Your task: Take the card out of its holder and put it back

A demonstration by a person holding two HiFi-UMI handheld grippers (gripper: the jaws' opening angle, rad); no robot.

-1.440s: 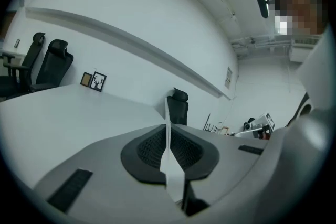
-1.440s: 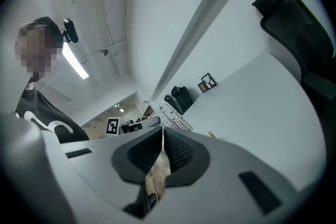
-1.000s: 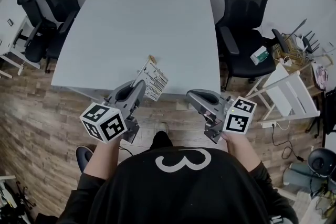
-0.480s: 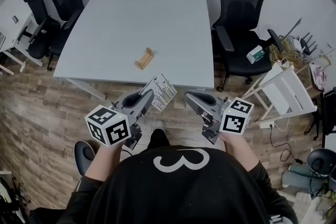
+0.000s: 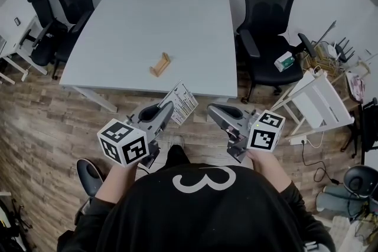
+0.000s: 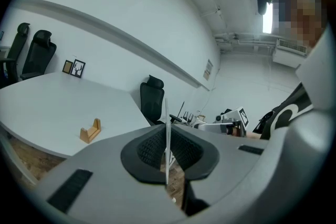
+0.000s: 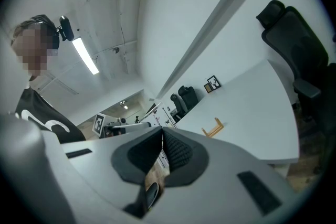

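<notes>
Hovering just off the near edge of the tabletop [image 5: 159, 26], the left gripper [image 5: 168, 108] pinches the card [image 5: 183, 102] edge-on, in the air. Right gripper [image 5: 212, 109] is pressed together with nothing in it. The wooden holder [image 5: 160, 64] stands empty mid-tabletop, well apart from the card. Likely risks: the thin card flexes or twists in the pinch and misses the narrow slot. A skewed push slides or tips the light holder, since nothing braces it.

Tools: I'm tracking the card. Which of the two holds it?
The left tool, shut edge-on on the card; the right tool is shut on nothing.
</notes>
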